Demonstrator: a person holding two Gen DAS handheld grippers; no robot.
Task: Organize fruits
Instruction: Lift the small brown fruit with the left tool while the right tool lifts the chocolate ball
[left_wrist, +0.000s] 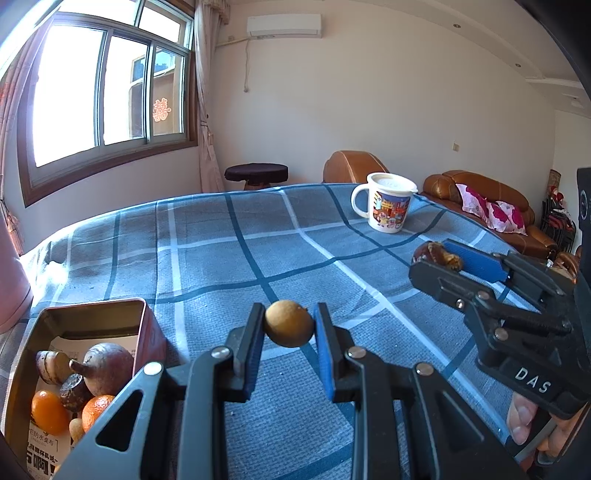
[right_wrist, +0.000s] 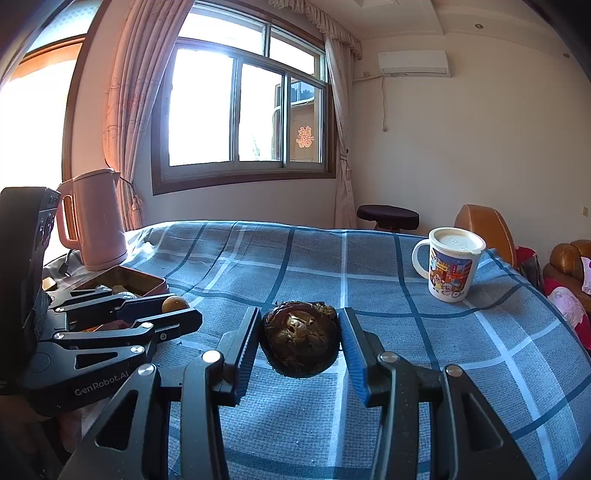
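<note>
My left gripper (left_wrist: 289, 325) is shut on a small round tan fruit (left_wrist: 289, 323), held above the blue checked cloth. My right gripper (right_wrist: 300, 341) is shut on a dark brown, wrinkled, flattened fruit (right_wrist: 299, 341), also lifted off the cloth. In the left wrist view the right gripper (left_wrist: 437, 258) shows at the right with that dark fruit (left_wrist: 428, 253) at its tips. The right wrist view has the left gripper (right_wrist: 173, 308) at its left, holding the tan fruit (right_wrist: 174, 304). A metal tin (left_wrist: 92, 314) at lower left holds oranges, dark bulbs and other fruit.
A lidded cartoon mug (left_wrist: 386, 203) stands at the table's far right. A pink kettle (right_wrist: 92, 218) stands behind the tin (right_wrist: 147, 282) at the far left. Beyond the table are a dark stool (left_wrist: 256, 173) and brown sofas (left_wrist: 480, 199). A person's fingers (left_wrist: 521, 417) grip the right tool.
</note>
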